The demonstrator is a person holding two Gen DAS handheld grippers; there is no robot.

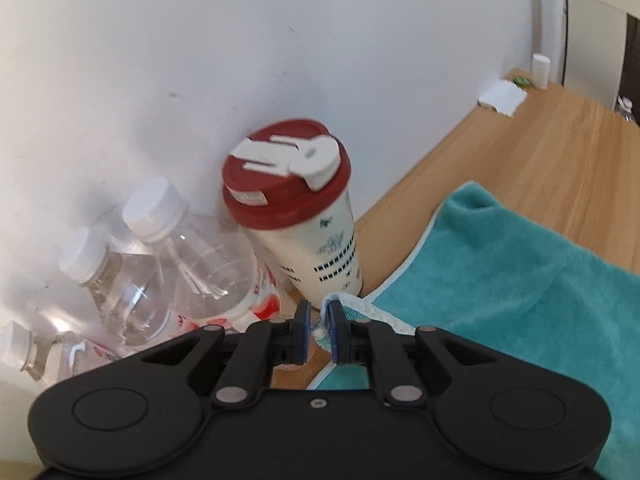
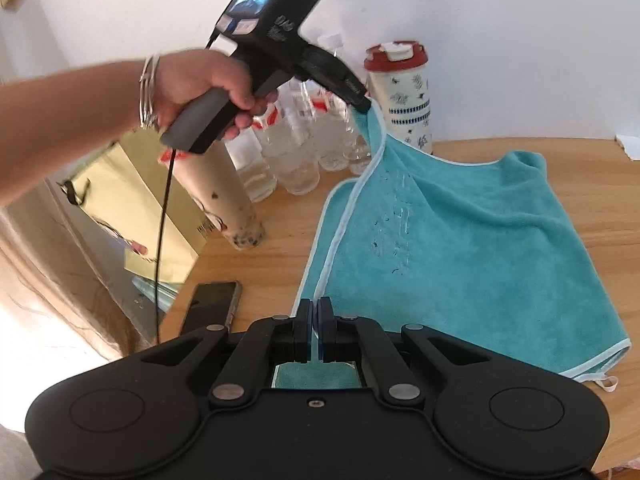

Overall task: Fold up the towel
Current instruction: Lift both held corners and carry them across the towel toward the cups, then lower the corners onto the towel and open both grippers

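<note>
- The right gripper (image 2: 314,330) has its 2 blue-padded jaws pressed together on the pale-piped near edge of a teal terry-cloth towel (image 2: 472,240), the hem running up between the pads.
- The left gripper (image 1: 319,334) shows a narrow gap between its jaws in its own view, with the white-bound far corner of the towel bunched in that gap; from the right wrist view the corner hangs lifted from its tip, so it is pinching the cloth.
- The towel's left edge rises off the round light-wood table (image 2: 592,184) between the 2 grips, while the rest lies rumpled on the wood, reaching the table's right side.
- Judged from the sag and folds, the cloth is soft, light and limp: it will drape rather than hold shape, so the bound hem at the corners is the surest place to hold.
- Just behind the raised corner stand a cream tumbler with a red lid (image 1: 296,208) and clear plastic water bottles (image 1: 168,264), near enough to be brushed.
- A person's hand (image 2: 200,84) holds the left gripper; a dark smartphone (image 2: 212,306) lies near the table's edge.
</note>
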